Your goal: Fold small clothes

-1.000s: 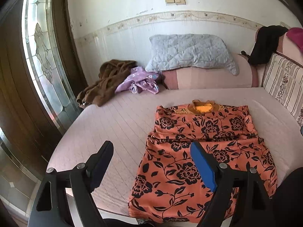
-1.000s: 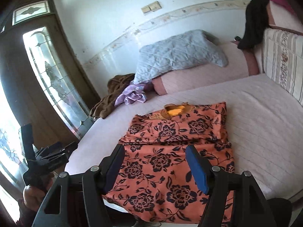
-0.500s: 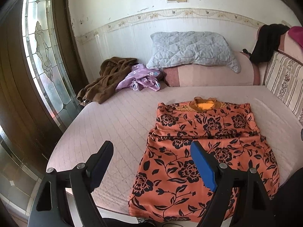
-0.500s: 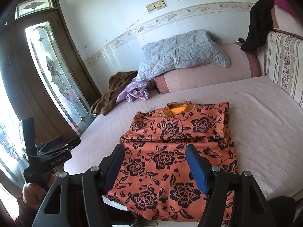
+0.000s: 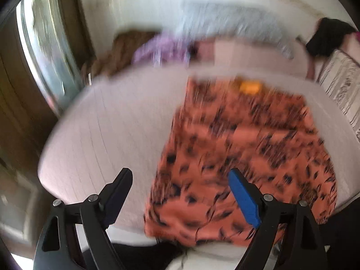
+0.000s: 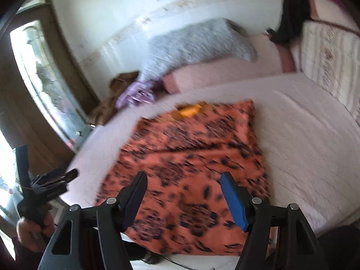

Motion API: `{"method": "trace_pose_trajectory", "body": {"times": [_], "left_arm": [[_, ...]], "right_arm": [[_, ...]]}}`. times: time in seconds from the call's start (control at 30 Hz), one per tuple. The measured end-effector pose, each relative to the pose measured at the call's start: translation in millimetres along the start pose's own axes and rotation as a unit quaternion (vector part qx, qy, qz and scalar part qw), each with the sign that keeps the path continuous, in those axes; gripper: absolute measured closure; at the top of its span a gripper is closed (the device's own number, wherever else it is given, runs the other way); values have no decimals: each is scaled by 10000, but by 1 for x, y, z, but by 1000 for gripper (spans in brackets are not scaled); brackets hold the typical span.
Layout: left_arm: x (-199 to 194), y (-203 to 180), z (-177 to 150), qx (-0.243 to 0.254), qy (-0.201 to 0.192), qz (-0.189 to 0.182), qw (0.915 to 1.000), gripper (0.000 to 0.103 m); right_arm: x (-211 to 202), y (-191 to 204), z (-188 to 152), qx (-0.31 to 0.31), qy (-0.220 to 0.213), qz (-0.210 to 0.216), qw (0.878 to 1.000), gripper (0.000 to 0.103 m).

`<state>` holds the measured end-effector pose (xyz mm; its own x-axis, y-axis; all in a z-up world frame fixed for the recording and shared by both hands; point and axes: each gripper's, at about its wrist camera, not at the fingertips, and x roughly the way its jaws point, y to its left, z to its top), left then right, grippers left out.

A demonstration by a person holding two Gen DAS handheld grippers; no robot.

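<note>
Pink quilted bed [image 6: 303, 135] fills both views, and everything else sits on it. Orange garment with black flowers [image 6: 191, 157] lies flat near the bed's front edge, yellow collar toward the grey pillow [image 6: 191, 45] at the bed's far end (both views are blurred). Right gripper [image 6: 183, 190] hovers over the garment's near hem, fingers spread apart, holding nothing. Left gripper [image 5: 180, 191] hangs over the garment's left hem corner, likewise parted and empty.
</note>
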<state>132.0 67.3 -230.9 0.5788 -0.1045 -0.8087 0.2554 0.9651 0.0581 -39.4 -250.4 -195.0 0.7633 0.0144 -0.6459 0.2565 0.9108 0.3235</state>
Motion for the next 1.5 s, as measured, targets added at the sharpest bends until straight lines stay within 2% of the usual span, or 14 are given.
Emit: {"method": "trace_pose_trajectory", "body": {"times": [0.1, 0.23, 0.33, 0.43, 0.53, 0.6, 0.63, 0.77, 0.93, 1.07, 1.23, 1.4, 1.47, 1.5], "left_arm": [[51, 36, -16, -581, 921, 24, 9940, 16], [85, 53, -36, -799, 1462, -14, 9860, 16], [100, 49, -47, -801, 1558, -490, 9833, 16], [105, 38, -56, -703, 1573, -628, 9831, 24], [96, 29, -58, -457, 1339, -648, 9878, 50], [89, 32, -55, -554, 1250, -927, 9863, 95], [88, 34, -53, -598, 1258, -1062, 9845, 96], [77, 36, -44, -504, 1152, -1280, 9838, 96], [45, 43, 2, -332, 804, -1871, 9785, 96], [37, 44, 73, -162, 527, -2006, 9781, 96], [72, 11, 181, 58, 170, -1746, 9845, 96], [181, -6, 237, -373, 677, -909, 9929, 83], [214, -1, 230, -681, 878, -503, 9925, 83], [219, 4, 222, -830, 853, -462, 9918, 83]], "right_arm": [[24, -38, -17, 243, 550, -507, 9969, 33], [50, -95, -52, 673, 1149, -1233, 9834, 33], [63, -119, -69, 647, 1330, -1727, 9738, 33], [74, -134, -78, 813, 1582, -1603, 9709, 32], [81, -125, -84, 556, 1542, -1475, 9754, 34], [83, -110, -85, 188, 1503, -1541, 9764, 63], [82, -101, -85, 9, 1494, -1407, 9787, 89], [78, -82, -77, -110, 1615, -929, 9824, 95], [59, -85, -39, 430, 1488, -21, 9879, 95], [43, -101, 20, 885, 1017, 659, 9887, 95], [72, -140, 111, 1510, 395, 754, 9849, 95], [171, -210, 171, 2550, 373, 468, 9651, 86], [210, -237, 171, 3038, 403, 318, 9513, 39], [222, -247, 167, 3296, 462, 297, 9425, 32]]}}
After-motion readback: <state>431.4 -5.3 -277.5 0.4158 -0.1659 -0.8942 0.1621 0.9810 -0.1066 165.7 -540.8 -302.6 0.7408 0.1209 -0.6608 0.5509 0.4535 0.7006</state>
